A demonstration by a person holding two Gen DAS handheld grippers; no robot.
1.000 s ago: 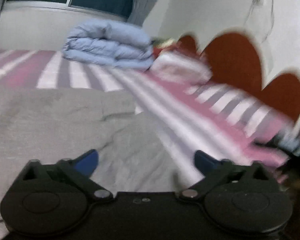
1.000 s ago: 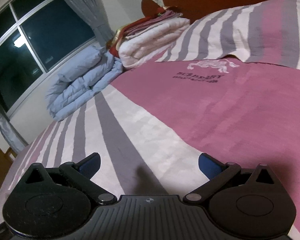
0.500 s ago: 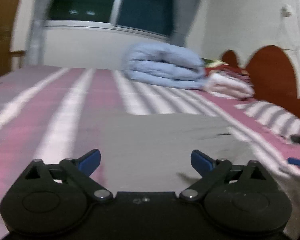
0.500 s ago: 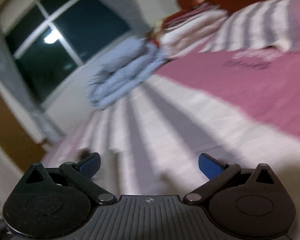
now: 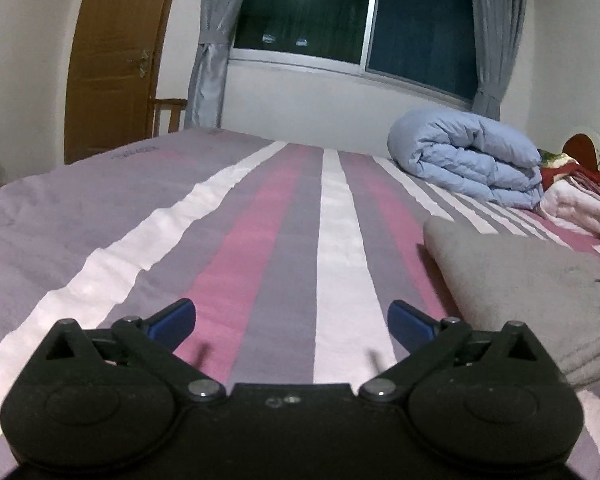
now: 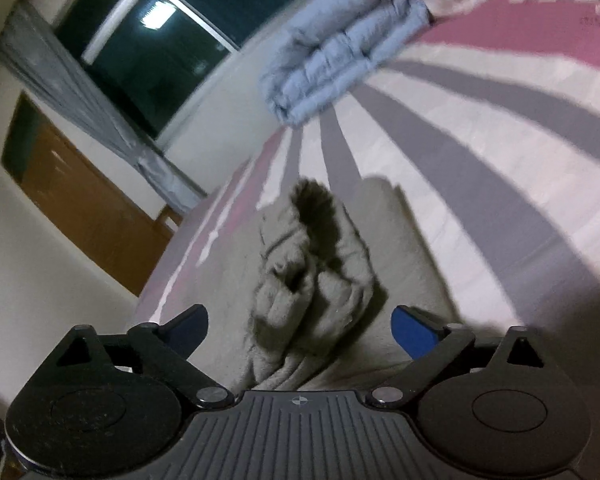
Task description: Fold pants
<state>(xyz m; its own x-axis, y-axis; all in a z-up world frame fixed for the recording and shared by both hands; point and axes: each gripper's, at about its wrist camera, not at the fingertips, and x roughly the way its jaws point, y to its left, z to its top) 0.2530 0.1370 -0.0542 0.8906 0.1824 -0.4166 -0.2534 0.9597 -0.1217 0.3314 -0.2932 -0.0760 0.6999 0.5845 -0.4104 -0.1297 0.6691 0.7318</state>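
Both views have swung left across the pink, grey and white striped bed [image 5: 260,248]. The soft grey pants [image 6: 312,280], bunched, now lie before the right gripper [image 6: 300,328], whose wide jaws are closing, untouched; the left gripper [image 5: 292,320] gapes empty beside them.

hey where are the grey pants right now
The grey pants lie bunched on the striped bedspread, straight ahead of the right gripper in its view; in the left wrist view they sit at the right edge, nearer than the folded blue duvet.

Striped bed [image 5: 260,240] lies bare leftward — folded pants [image 5: 520,280] and duvet [image 5: 468,160] crowd its right.
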